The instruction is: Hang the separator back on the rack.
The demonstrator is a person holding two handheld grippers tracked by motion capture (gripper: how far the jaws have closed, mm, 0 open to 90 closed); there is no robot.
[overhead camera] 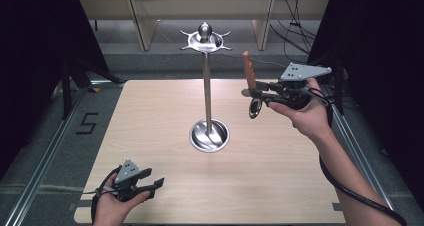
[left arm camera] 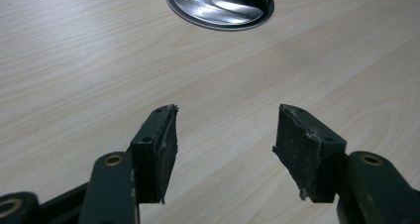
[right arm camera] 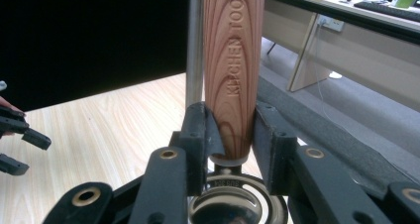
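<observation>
1. Right gripper [overhead camera: 260, 92] held up off the table, right of the utensil stand [overhead camera: 207, 86], jaws pinched on the wooden handle [right arm camera: 233, 70] of a kitchen utensil [overhead camera: 251, 83].
2. Handle upright, stamped "KITCHEN TOOL"; grip low on the wood, just above the metal collar, with the round steel head [overhead camera: 255, 107] hanging below the jaws.
3. Left gripper [overhead camera: 150, 183] low at the near left of the wooden table [overhead camera: 150, 136], jaws spread apart, nothing between the pads [left arm camera: 307, 152].
4. Stand's round steel base [left arm camera: 220, 6] on the table centre, thin pole rising to a hooked top ring [overhead camera: 206, 42] with a knob.
5. Likely step: hanging the utensil on a hook of that ring.
6. Risk: tapered, smooth wood slipping down through the pads if the pinch loosens.
7. Risk: knocking the pole during the approach, rocking or tipping the tall stand, with no steadying hold from the left.
8. Risk: missing the small hook, dropping the utensil.
</observation>
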